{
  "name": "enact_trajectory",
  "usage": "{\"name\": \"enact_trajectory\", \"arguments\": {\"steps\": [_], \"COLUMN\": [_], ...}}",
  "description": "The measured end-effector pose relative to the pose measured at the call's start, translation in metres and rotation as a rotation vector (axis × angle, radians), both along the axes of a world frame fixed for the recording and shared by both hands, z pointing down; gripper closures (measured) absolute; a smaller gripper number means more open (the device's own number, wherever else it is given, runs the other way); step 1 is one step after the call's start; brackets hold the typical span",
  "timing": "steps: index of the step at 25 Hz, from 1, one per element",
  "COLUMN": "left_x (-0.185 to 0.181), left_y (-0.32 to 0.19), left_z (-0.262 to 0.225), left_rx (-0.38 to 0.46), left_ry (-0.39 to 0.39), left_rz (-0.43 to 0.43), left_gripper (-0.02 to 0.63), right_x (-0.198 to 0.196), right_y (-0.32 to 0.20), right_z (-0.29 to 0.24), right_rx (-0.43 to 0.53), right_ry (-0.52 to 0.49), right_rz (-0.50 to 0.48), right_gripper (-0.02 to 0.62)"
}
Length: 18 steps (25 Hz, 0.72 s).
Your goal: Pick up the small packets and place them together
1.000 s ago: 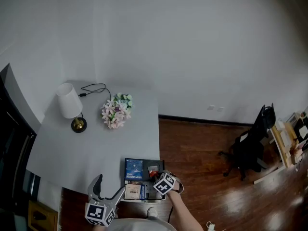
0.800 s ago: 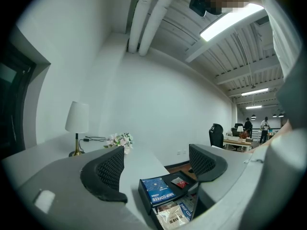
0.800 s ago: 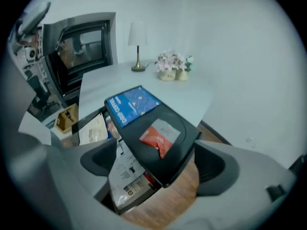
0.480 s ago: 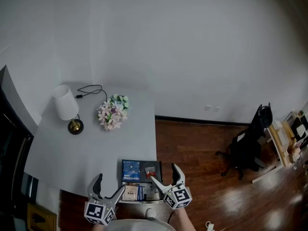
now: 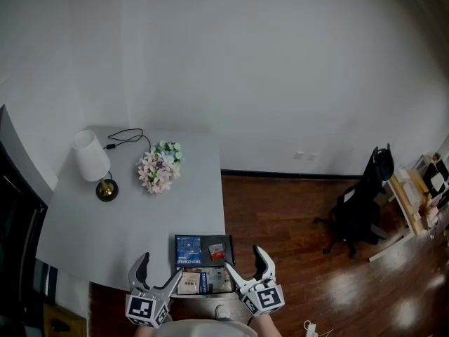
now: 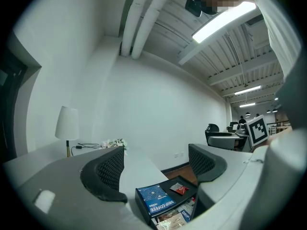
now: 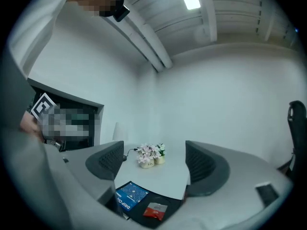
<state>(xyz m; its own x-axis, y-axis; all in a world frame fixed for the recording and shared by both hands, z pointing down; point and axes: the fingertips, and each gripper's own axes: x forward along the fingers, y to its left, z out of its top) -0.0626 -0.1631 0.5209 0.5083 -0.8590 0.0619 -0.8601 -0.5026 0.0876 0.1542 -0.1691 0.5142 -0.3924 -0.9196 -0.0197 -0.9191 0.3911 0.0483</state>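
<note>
A black tray (image 5: 229,241) sits at the grey table's near right corner. In it lie a blue drip-coffee packet (image 5: 189,249) and a small red packet (image 5: 217,251). Just nearer me, several more packets (image 5: 200,281) lie side by side. My left gripper (image 5: 160,269) hovers open at the table's near edge, left of them. My right gripper (image 5: 244,260) hangs just right of the tray; its jaws are closing with nothing between them. Both gripper views look over the blue packet (image 6: 156,200) (image 7: 129,196) and the red packet (image 6: 181,190) (image 7: 154,210).
A white lamp (image 5: 95,163) with a black cable (image 5: 126,135) and a flower bunch (image 5: 158,167) stand at the far side of the table (image 5: 105,216). Wooden floor lies to the right, with a black chair (image 5: 365,202) further off.
My right gripper was shut over the red packet in the tray; it has opened and drawn back towards me and to the right, leaving the packet in the tray. The left gripper stayed put.
</note>
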Motion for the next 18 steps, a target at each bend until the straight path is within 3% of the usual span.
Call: {"name": "enact_trajectory", "arguments": {"steps": [6, 18], "left_x": [0.006, 0.012], "left_y": [-0.001, 0.0], "left_z": [0.001, 0.002], "left_rx": [0.004, -0.003], "left_ry": [-0.002, -0.012], "left_rz": [0.004, 0.009], "left_gripper": [0.202, 0.207], "right_x": [-0.011, -0.02], "right_y": [0.0, 0.002], "right_z": [0.004, 0.013], "right_rx": [-0.024, -0.038], "right_ry": [0.054, 0.044], "right_rz": [-0.039, -0.071], "right_gripper": [0.179, 0.179]}}
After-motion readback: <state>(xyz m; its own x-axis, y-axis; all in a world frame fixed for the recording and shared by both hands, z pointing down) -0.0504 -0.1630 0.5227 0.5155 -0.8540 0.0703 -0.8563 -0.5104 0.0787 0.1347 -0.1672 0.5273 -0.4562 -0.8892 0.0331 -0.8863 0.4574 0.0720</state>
